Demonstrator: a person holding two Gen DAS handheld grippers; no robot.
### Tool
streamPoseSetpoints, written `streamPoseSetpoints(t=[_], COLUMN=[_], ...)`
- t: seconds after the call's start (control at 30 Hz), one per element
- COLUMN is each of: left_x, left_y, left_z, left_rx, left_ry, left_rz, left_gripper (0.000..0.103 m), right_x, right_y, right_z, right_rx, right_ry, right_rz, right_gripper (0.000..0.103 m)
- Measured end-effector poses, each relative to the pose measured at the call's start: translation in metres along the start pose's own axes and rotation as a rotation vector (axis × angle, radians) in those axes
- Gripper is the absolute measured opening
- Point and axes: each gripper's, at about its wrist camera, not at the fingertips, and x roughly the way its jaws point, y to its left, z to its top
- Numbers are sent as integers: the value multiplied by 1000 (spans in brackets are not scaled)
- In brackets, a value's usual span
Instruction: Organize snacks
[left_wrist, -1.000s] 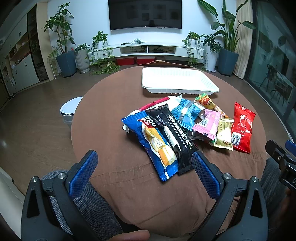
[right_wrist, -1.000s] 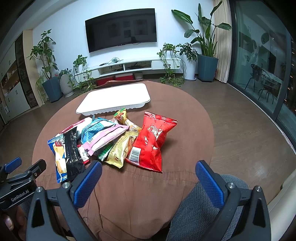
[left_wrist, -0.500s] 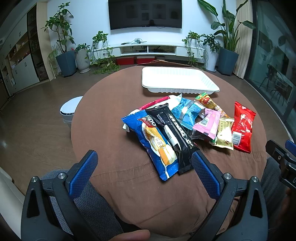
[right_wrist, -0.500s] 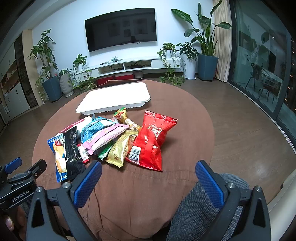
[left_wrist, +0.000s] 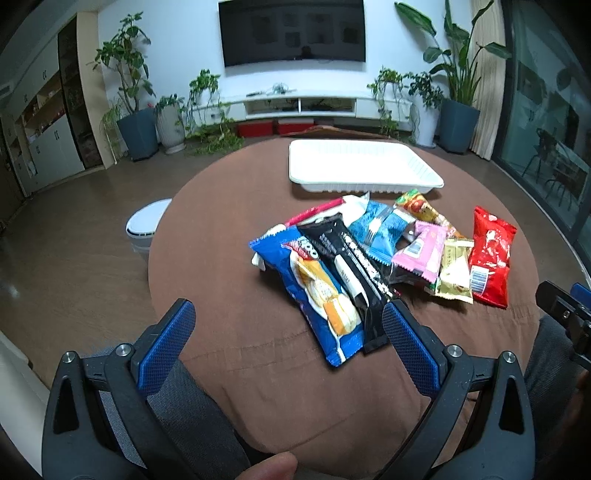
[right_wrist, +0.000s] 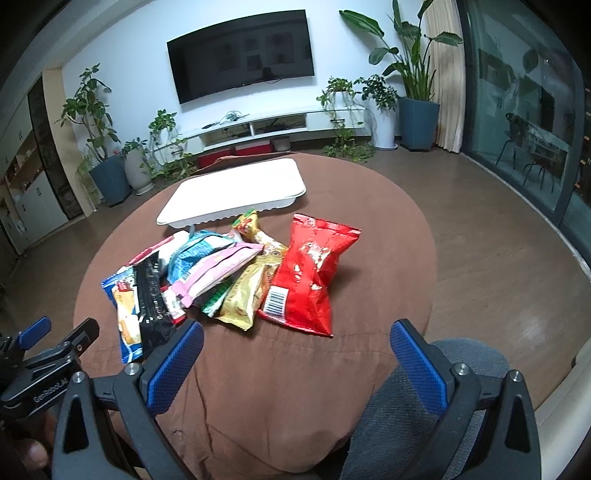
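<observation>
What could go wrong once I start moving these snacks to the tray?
1. The snacks overlap: the black pack lies on the blue pack, so grabbing one may drag its neighbour.
2. The red bag looks puffy and may slip from the right gripper.
3. The tray sits beyond the pile; a low carry could sweep packs aside.

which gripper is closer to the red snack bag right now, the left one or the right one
Right. The right gripper sits open just short of the red snack bag, almost straight behind it. The left gripper, also open, is off to the bag's left, behind the blue packet.
</observation>
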Motion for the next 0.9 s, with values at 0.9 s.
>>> streamPoseSetpoints(t=[0.9], left_x=[50], left_y=[31], left_z=[-2], left_rx=[-195], left_ry=[253], left_rz=[-303], left_gripper=[102], right_x=[7], right_y=[-27], right_z=[-20], right_rx=[239], right_ry=[218], right_rz=[430], right_gripper=[96])
